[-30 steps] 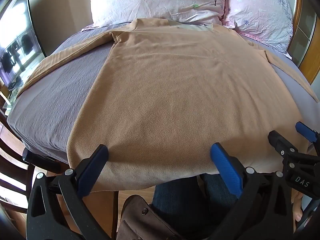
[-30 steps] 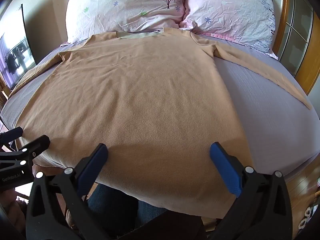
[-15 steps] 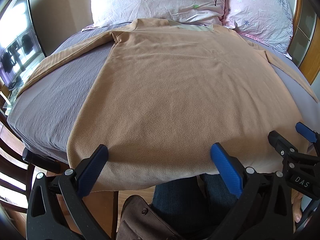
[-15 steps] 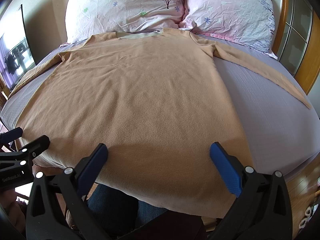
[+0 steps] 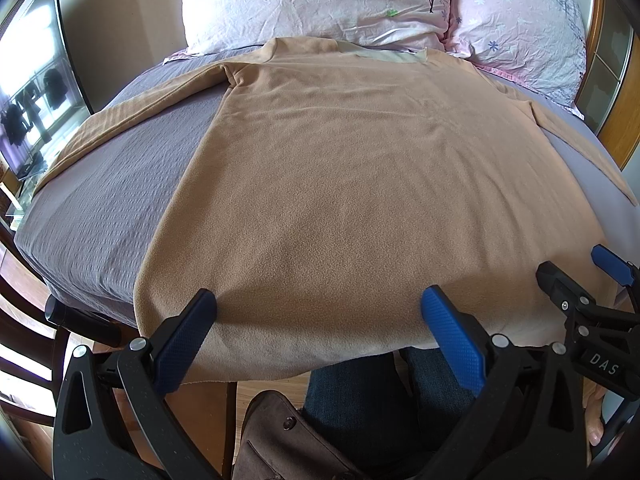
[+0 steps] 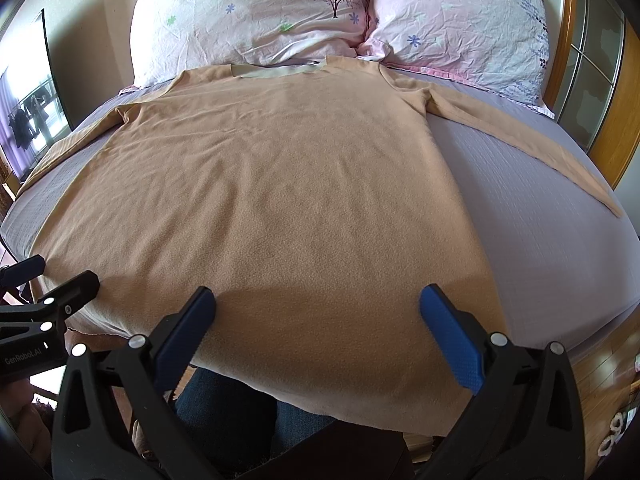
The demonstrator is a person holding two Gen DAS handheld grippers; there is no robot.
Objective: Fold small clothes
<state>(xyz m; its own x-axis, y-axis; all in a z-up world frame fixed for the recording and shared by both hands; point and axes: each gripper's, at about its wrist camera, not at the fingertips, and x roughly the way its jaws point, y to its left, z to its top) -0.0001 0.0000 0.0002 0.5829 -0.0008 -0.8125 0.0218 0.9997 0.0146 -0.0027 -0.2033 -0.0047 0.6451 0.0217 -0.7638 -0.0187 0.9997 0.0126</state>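
Note:
A tan long-sleeved fleece shirt (image 5: 352, 184) lies flat on the bed, collar toward the pillows, both sleeves spread out, hem hanging over the near edge; it also shows in the right wrist view (image 6: 280, 208). My left gripper (image 5: 318, 308) is open and empty, just above the hem near its left part. My right gripper (image 6: 316, 304) is open and empty above the hem's right part. Each gripper shows at the edge of the other's view, the right one (image 5: 592, 280) and the left one (image 6: 48, 284).
The bed has a grey-lilac sheet (image 6: 540, 248). Two flowered pillows (image 6: 256, 12) lean at the head. A wooden headboard frame (image 6: 624, 120) is on the right. A dark chair (image 5: 36, 328) and a screen (image 5: 36, 92) are at the left. The person's jeans (image 5: 360, 408) are below the hem.

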